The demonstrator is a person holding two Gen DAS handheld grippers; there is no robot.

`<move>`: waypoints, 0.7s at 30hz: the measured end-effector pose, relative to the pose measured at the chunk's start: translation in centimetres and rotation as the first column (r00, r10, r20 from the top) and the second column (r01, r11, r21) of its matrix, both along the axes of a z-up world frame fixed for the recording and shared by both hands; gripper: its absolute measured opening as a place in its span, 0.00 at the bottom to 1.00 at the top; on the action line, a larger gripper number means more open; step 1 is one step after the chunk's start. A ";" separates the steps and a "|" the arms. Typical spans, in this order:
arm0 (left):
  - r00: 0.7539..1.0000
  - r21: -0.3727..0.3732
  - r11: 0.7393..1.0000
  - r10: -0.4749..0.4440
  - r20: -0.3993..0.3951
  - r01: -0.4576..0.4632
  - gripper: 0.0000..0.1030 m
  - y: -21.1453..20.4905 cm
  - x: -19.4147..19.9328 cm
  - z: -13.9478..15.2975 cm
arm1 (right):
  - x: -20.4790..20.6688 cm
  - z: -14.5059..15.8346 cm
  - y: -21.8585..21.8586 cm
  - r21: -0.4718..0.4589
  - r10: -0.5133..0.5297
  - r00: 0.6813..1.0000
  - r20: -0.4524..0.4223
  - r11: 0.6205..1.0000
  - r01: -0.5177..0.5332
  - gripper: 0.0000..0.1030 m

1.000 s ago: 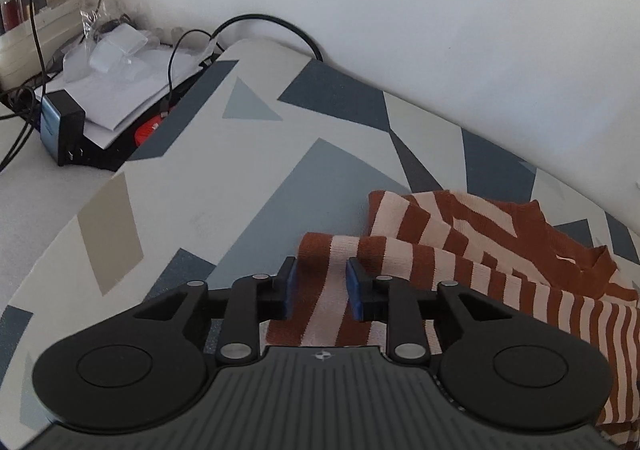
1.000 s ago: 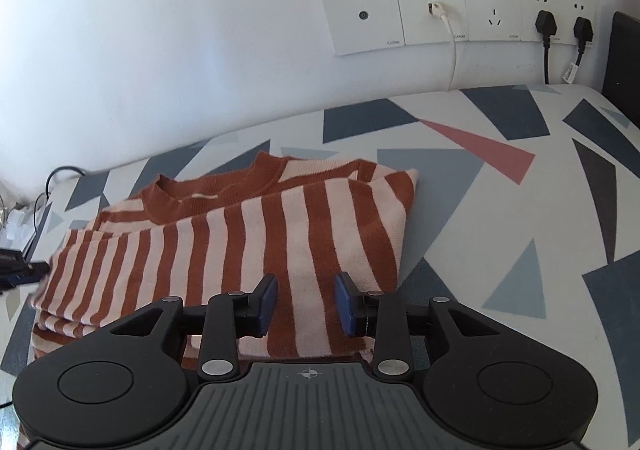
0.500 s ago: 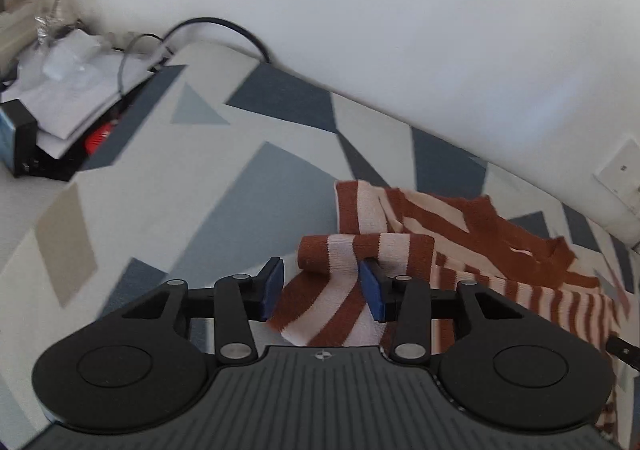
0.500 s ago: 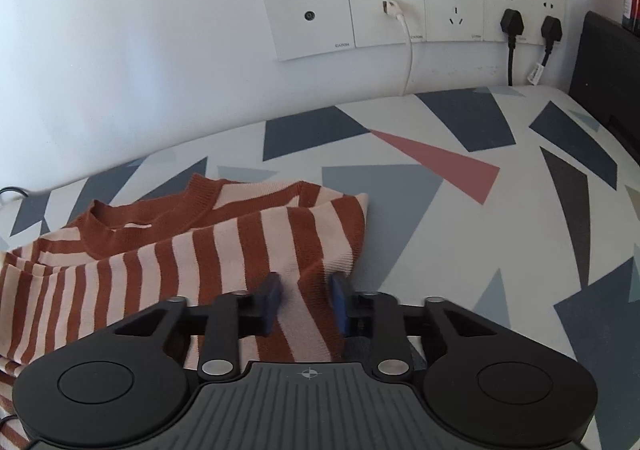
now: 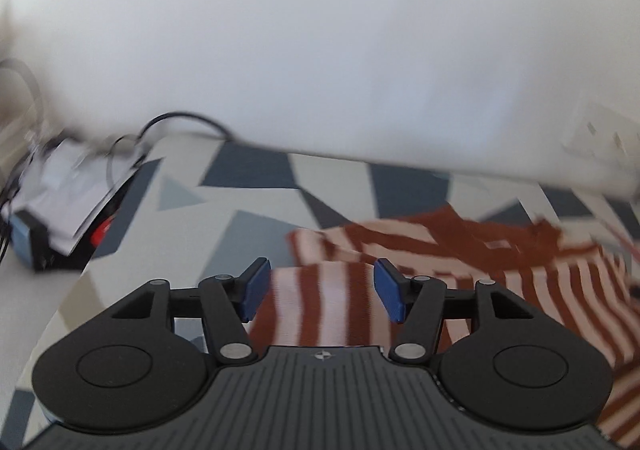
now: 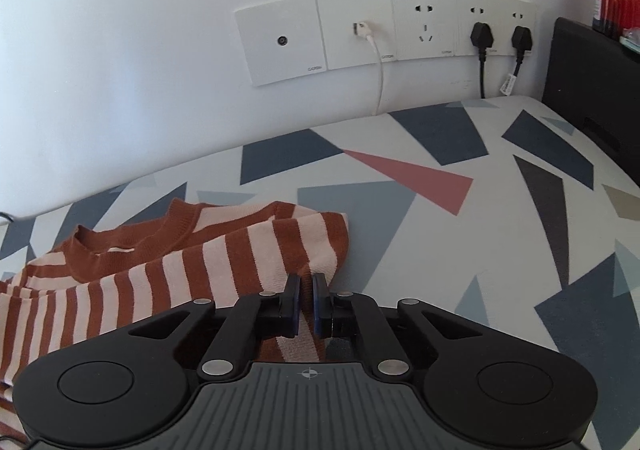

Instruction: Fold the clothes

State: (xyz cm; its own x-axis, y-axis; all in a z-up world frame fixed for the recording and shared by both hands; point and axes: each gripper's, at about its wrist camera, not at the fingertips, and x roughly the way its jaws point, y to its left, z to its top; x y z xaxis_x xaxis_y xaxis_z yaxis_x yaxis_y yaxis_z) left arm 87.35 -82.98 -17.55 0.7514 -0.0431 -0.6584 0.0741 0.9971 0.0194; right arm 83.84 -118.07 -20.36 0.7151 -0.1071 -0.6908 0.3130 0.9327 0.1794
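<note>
The striped sweater (image 6: 168, 282) is pinched at its edge by the right gripper (image 6: 306, 300). The left gripper (image 5: 322, 290) is being opened, its fingers (image 5: 254, 286) spread clear of the cloth.

Rust-and-cream striped sweater (image 6: 168, 270) lies folded, rumpled, on patterned tabletop (image 6: 460, 234).

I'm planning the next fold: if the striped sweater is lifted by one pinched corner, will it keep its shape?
Probably not. The striped sweater is a soft knit that already lies in rumpled layers, so it would likely droop. The right gripper pinches only its corner, so the rest should hang or drag. Its ribbed knit probably grips the patterned tabletop rather than sliding.
</note>
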 end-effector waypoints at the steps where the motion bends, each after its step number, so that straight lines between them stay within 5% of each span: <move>1: 1.000 0.055 0.998 -0.017 -0.005 0.017 0.59 -0.9 0.1 -0.4 | -0.1 0.1 0.0 -0.008 -0.011 1.000 0.006 1.000 0.011 0.05; 3: 0.999 0.146 0.989 -0.027 -0.022 0.030 0.59 -2.3 0.4 -1.6 | -0.3 0.4 0.0 -0.032 -0.026 1.000 0.015 0.999 0.026 0.05; 11: 0.994 0.097 0.995 0.001 -0.108 0.009 0.63 -1.8 1.1 -3.0 | -0.4 0.0 -0.5 -0.103 -0.045 0.999 -0.009 0.994 0.044 0.03; 15: 0.996 0.098 0.995 0.014 -0.084 -0.005 0.63 -1.4 0.7 -2.3 | -0.5 0.5 -1.5 -0.066 -0.049 0.999 0.004 0.997 0.049 0.20; 21: 0.996 0.095 0.995 -0.036 -0.076 0.043 0.63 -2.4 0.5 -2.0 | 0.8 1.8 0.0 -0.088 0.122 0.990 0.065 0.989 -0.116 0.24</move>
State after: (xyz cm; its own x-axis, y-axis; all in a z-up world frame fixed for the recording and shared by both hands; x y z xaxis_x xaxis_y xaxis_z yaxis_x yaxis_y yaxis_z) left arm 87.89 -85.37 -19.58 0.6996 -0.0057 -0.7145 0.1184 0.9871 0.1080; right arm 84.60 -118.09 -18.59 0.7726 -0.0743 -0.6306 0.1886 0.9752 0.1162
